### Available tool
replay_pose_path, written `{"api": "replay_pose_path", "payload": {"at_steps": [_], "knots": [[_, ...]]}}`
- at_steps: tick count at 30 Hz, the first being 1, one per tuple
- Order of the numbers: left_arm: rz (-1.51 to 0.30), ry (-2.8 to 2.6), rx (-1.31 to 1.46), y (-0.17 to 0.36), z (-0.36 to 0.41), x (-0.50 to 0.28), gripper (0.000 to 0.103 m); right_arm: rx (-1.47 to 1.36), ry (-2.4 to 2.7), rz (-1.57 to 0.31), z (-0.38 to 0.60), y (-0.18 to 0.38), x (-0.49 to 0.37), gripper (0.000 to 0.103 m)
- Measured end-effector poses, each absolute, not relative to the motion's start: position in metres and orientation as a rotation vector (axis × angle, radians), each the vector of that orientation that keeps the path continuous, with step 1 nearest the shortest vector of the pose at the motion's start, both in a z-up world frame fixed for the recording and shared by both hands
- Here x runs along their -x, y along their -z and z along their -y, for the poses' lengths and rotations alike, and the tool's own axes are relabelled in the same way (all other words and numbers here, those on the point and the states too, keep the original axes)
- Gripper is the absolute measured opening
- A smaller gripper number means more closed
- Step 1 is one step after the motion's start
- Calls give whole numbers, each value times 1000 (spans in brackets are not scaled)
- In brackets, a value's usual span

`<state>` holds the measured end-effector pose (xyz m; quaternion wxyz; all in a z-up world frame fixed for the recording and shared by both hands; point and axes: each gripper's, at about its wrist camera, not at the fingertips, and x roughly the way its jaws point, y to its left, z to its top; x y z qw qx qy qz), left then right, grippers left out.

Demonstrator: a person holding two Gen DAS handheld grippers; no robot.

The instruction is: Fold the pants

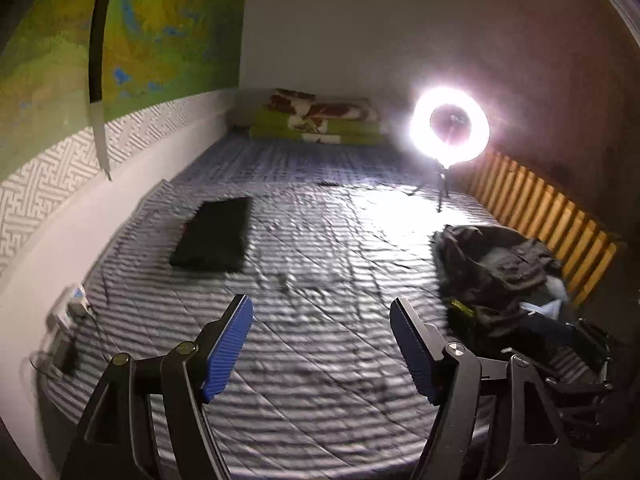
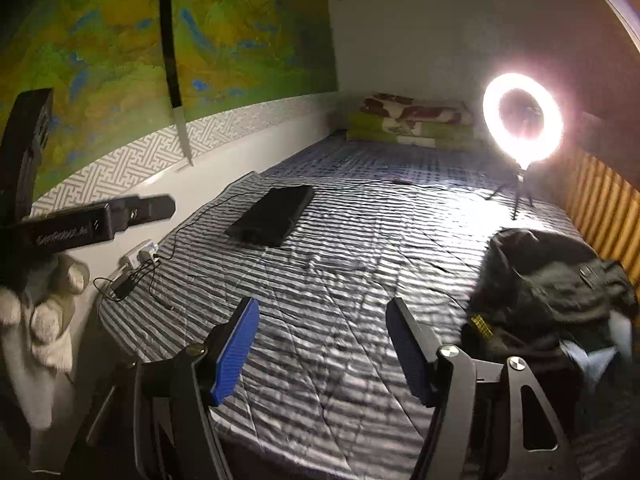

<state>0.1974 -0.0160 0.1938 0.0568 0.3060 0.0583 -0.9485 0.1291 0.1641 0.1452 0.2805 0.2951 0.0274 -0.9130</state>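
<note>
Above a striped bed, both grippers tilt downward. The left gripper and right gripper have fingers spread wide, holding nothing. Folded dark pants lie near the wall-side edge; a crumpled dark clothes pile sits right (bare bedding lies between).
</note>
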Motion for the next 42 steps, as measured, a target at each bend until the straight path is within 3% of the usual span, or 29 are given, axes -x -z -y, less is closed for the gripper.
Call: {"api": "replay_pose_path", "payload": {"at_steps": [11, 15, 42], "knots": [[-188, 2770, -955, -130, -11, -256, 95, -795, 2595, -56, -191, -104, -183, 75], [-132, 2775, -998, -113, -14, -266, 95, -840, 2620, -55, -191, -88, -193, 75], [-237, 2621, -991, -76, 46, -273, 99, -912, 2428, -156, -127, -62, -190, 76]]}}
